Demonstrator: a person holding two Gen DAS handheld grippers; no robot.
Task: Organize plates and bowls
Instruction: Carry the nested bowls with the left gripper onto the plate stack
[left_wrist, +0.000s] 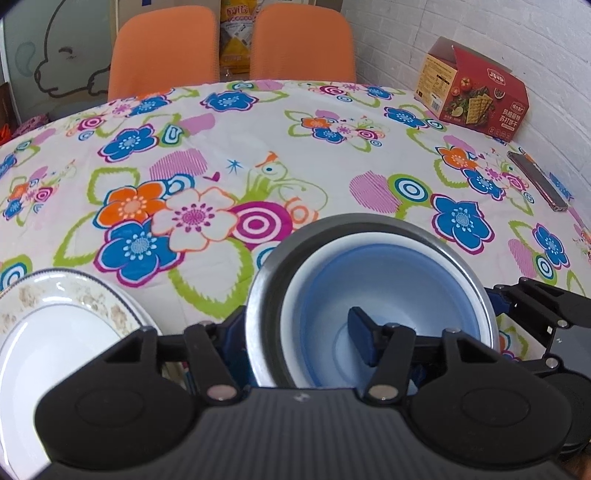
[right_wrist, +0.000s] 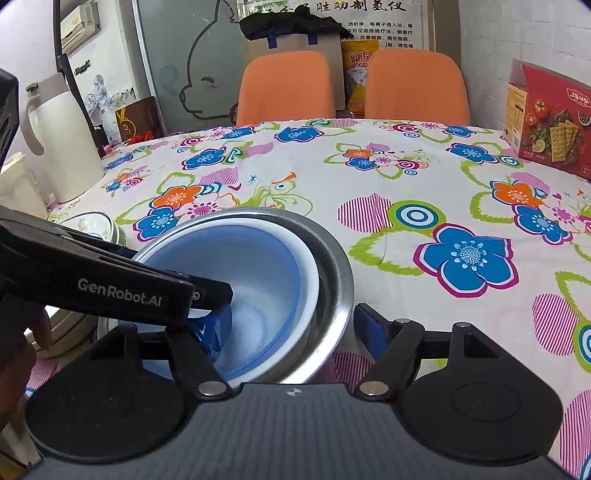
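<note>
A table under a floral cloth (left_wrist: 258, 147) carries nested bowls (left_wrist: 369, 280). Left of the bowls lies a plate (left_wrist: 55, 325); far right of them a phone (left_wrist: 537, 181); beyond that a cracker box (left_wrist: 476, 92). Far left stands a white jug (right_wrist: 59, 136).

"GenRobot.AI" on the left hand-held gripper (right_wrist: 207, 325), Chinese characters on red cracker box (left_wrist: 476, 92)

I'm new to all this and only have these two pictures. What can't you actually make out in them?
- Plate: left wrist view, cut off by the frame edge and the left gripper body.
- Blue bowl bottom: right wrist view, partly covered by the left gripper's finger.
- Steel bowl base: hidden by the gripper body in both views.
- Right gripper near finger: hidden behind the bowls.
- Phone screen: too oblique.
</note>
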